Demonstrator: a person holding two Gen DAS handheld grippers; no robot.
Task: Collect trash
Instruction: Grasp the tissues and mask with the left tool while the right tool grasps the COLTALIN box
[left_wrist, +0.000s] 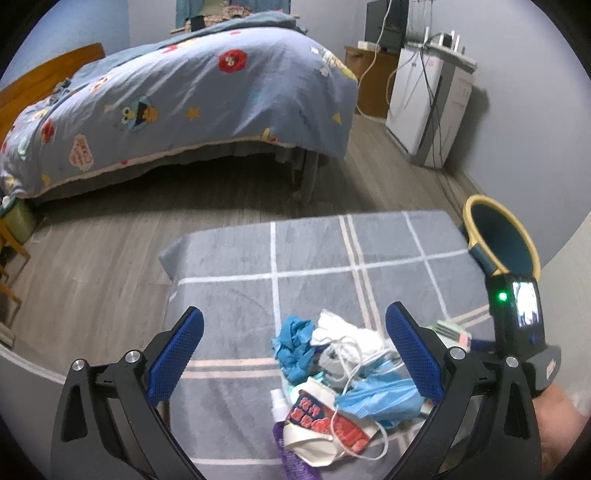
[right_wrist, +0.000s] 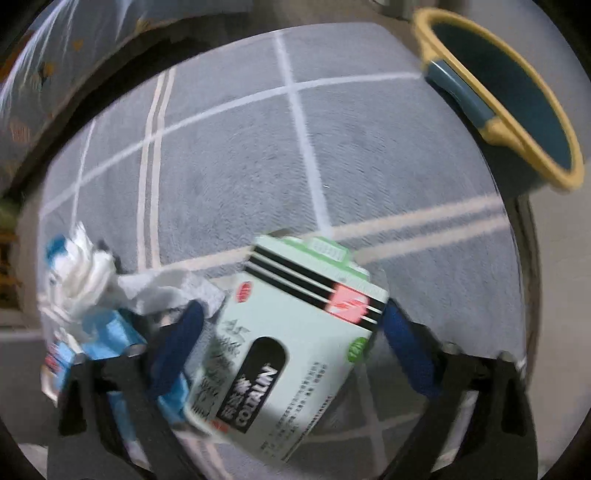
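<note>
Trash (left_wrist: 332, 373) lies heaped on the near part of the grey checked worktop (left_wrist: 314, 251) in the left wrist view: crumpled blue and white wrappers, a loose white cord and a small spray bottle, all probably light and limp, so a pinch into the bunched middle should serve, while the left gripper (left_wrist: 295, 354) hovers over it with fingers wide apart. Right wrist view, blurred, shows the right gripper (right_wrist: 291, 332) with fingers on either side of a pale green carton (right_wrist: 284, 343), seemingly clamped on its flanks; it looks light, stiff but crushable, and the teal bin (right_wrist: 517, 96) waits at the far right.
</note>
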